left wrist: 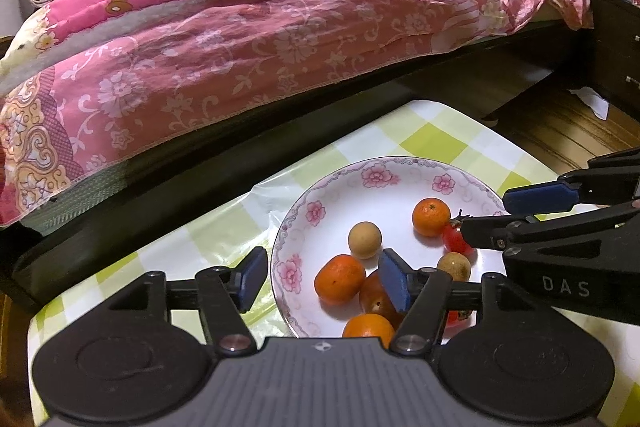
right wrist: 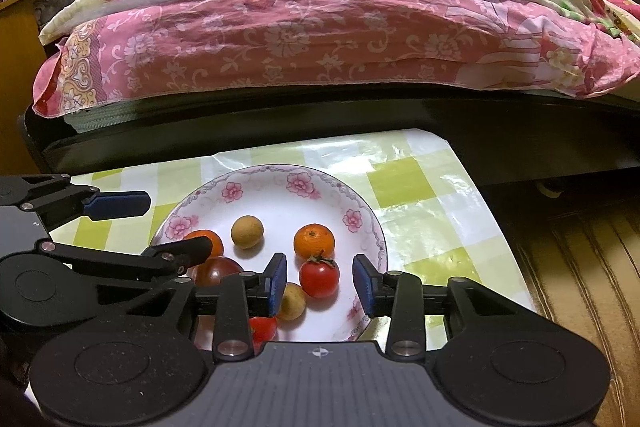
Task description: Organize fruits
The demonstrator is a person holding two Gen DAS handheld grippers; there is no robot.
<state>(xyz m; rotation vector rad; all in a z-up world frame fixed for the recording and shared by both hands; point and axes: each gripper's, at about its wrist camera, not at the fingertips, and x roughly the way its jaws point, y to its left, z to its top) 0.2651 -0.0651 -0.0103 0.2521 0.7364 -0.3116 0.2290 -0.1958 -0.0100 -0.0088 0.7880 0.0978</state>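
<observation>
A white plate with pink flowers (left wrist: 320,195) (right wrist: 256,187) sits on a green-checked tablecloth and holds several fruits: tangerines (left wrist: 431,216) (right wrist: 314,241), tan longans (left wrist: 364,239) (right wrist: 247,231), small red tomatoes (right wrist: 319,278) (left wrist: 456,241) and a dark red fruit (right wrist: 218,271). My left gripper (left wrist: 322,281) is open and empty over the plate's left rim. My right gripper (right wrist: 320,285) is open, with a red tomato between its pads, not clamped. Each gripper shows in the other's view, the right one (left wrist: 504,215) and the left one (right wrist: 176,227).
A bed with a pink floral quilt (left wrist: 240,47) (right wrist: 320,27) and a dark frame runs along the table's far side. The table edge (right wrist: 500,227) drops to a wooden floor on the right. A dark nightstand (left wrist: 616,47) stands at the far right.
</observation>
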